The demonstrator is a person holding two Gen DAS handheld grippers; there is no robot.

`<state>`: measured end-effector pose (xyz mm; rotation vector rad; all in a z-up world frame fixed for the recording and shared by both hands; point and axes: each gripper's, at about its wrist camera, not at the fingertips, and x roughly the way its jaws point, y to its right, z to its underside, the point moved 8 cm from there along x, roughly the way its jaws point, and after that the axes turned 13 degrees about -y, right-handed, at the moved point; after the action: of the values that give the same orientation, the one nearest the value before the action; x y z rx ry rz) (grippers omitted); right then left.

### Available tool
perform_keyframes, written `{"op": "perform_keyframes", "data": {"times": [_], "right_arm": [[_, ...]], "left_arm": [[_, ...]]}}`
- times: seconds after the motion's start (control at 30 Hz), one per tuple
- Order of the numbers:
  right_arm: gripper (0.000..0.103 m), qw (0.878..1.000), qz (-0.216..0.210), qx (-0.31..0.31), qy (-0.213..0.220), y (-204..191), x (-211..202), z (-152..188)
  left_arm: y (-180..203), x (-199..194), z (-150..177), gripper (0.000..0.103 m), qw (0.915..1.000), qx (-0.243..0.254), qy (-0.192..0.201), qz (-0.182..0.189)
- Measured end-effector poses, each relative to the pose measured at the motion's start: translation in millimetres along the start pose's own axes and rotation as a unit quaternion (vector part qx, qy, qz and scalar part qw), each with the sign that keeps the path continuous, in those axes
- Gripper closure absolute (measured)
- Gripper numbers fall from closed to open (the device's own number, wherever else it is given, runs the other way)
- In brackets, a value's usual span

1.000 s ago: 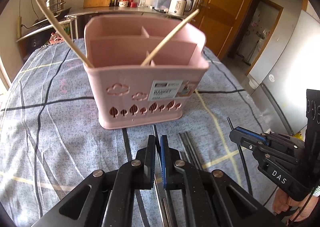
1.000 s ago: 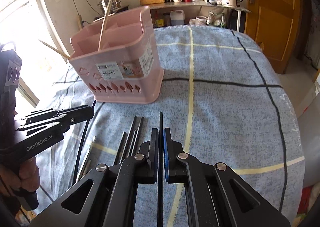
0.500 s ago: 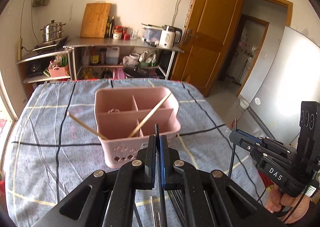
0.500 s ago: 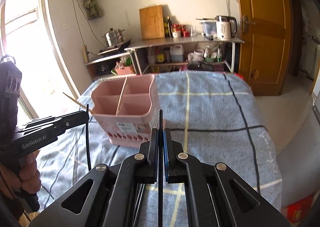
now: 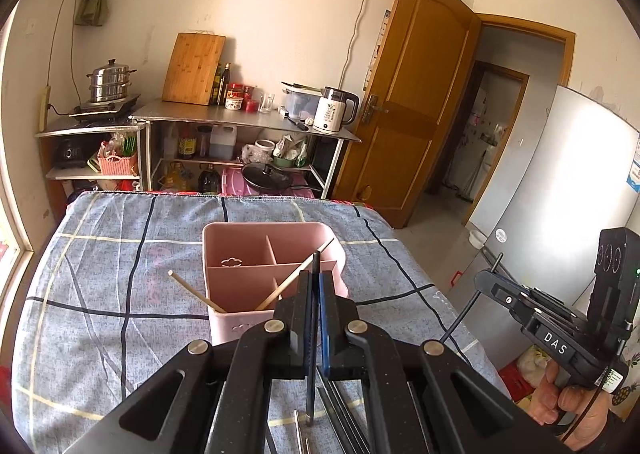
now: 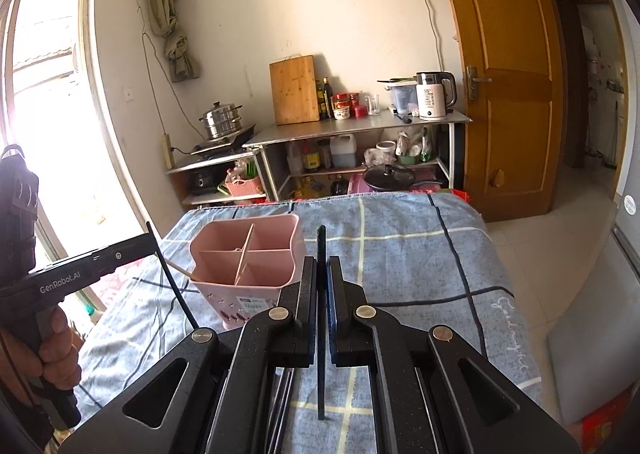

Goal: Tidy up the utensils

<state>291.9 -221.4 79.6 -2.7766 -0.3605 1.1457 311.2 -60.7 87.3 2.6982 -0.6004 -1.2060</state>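
A pink divided utensil basket point(image 5: 240, 250) point(image 6: 280, 232) stands on the checked tablecloth with two wooden chopsticks point(image 5: 192, 290) leaning in it. My left gripper point(image 5: 315, 286) is shut on a black chopstick point(image 5: 316, 266), held high above the table in front of the basket. My right gripper point(image 6: 321, 270) is shut on another black chopstick point(image 6: 321, 242), also lifted, right of the basket. Each gripper shows in the other's view, the right gripper point(image 5: 486, 280) at the right edge and the left gripper point(image 6: 148, 244) at the left edge. More dark chopsticks point(image 5: 340, 410) lie on the cloth below.
The table's blue-grey checked cloth point(image 5: 100, 294) spreads around the basket. Behind it a steel shelf point(image 5: 240, 121) holds a kettle, bottles and a cutting board. A wooden door point(image 5: 404, 113) and a fridge point(image 5: 560, 181) stand at the right.
Both grippers have risen well above the table with their black chopsticks. The basket now looks smaller and lower in both views.
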Motion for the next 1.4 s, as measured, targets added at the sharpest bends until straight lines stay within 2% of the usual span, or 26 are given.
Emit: {"op": "perform_keyframes", "data": {"times": [0.4,0.63,0.77,0.87,1.07,1.13,1.17,1.2,1.3,1.4], "right_arm": [[0.099,1.0,0.011,0.0,0.0,0.9,-23.7,21.9],[0.099,1.0,0.014,-0.002,-0.004,-0.8,-32.9,31.9],[0.099,1.0,0.016,0.0,-0.005,0.1,-37.1,36.8],[0.099,1.0,0.016,0.002,-0.006,0.5,-38.7,38.6],[0.099,1.0,0.017,-0.006,-0.008,-4.2,-36.6,36.5],[0.099,1.0,0.016,-0.009,-0.009,-6.2,-34.9,34.8],[0.099,1.0,0.016,-0.009,-0.009,-6.8,-34.1,34.0],[0.099,1.0,0.016,-0.01,-0.01,-7.6,-33.8,33.3],[0.099,1.0,0.016,-0.015,-0.011,-10.4,-32.1,31.3],[0.099,1.0,0.016,-0.02,-0.013,-11.9,-30.9,29.8]], "left_arm": [[-1.2,-32.3,31.0,0.101,0.9999,-0.001,0.008,-0.007],[-6.8,-28.8,53.9,0.103,0.9996,-0.01,-0.023,-0.013],[-7.7,-30.5,60.5,0.103,0.9997,-0.009,-0.021,-0.012],[-14.1,-32.5,62.4,0.103,0.9996,-0.013,-0.019,-0.015],[-56.4,-37.5,66.6,0.103,0.9973,-0.068,-0.014,-0.022],[-75.0,-31.3,71.5,0.099,0.995,-0.095,-0.024,-0.021],[-83.8,-26.4,75.5,0.093,0.9932,-0.11,-0.034,-0.018],[-94.9,-20.5,80.1,0.083,0.9905,-0.129,-0.044,-0.02],[-121.0,-4.5,92.7,0.065,0.9832,-0.17,-0.063,-0.021],[-144.4,18.2,104.8,0.065,0.9739,-0.207,-0.092,-0.016]]}}
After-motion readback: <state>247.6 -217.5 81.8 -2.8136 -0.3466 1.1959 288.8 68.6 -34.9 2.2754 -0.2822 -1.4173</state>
